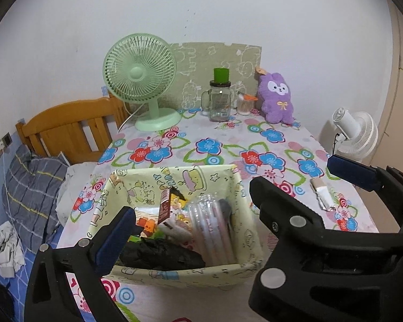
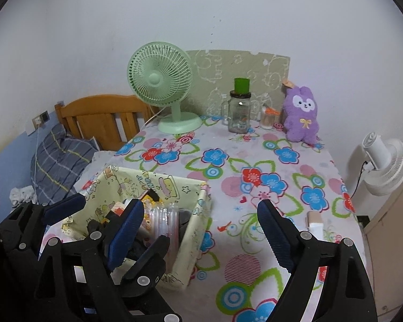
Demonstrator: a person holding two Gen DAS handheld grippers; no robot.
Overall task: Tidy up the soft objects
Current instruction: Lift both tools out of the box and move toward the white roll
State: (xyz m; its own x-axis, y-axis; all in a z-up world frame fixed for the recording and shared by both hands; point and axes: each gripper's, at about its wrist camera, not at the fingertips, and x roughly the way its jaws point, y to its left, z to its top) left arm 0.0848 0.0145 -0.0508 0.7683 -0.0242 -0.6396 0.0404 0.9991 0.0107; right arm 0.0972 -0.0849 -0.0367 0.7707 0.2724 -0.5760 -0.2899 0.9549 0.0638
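Purple and fluffy, the plush bunny sits upright at the far end of the table in the left wrist view, just beside a little jar of cotton swabs and near a glass mug jar with a green lid. It looks soft and light, so it should squash a bit when squeezed and should not break. Its round belly looks like the best place to hold, because the ears are thin and floppy. The glass jar close by could tip over, so care is needed. Nearer the camera stands a yellow fabric box with packets, a clear plastic piece and something black and crumpled inside. The left gripper hangs over this box with its jaws wide apart and nothing between them. A small tube lies on the flowered cloth to the right. A green fan stands at the back.

From the right wrist view, the plush bunny is again at the far end, well apart from both grippers. The right gripper is above the cloth just beside the fabric box, its jaws spread wide and holding nothing. The left gripper shows at the left, over the box, jaws apart too. The small tube lies near the right finger.
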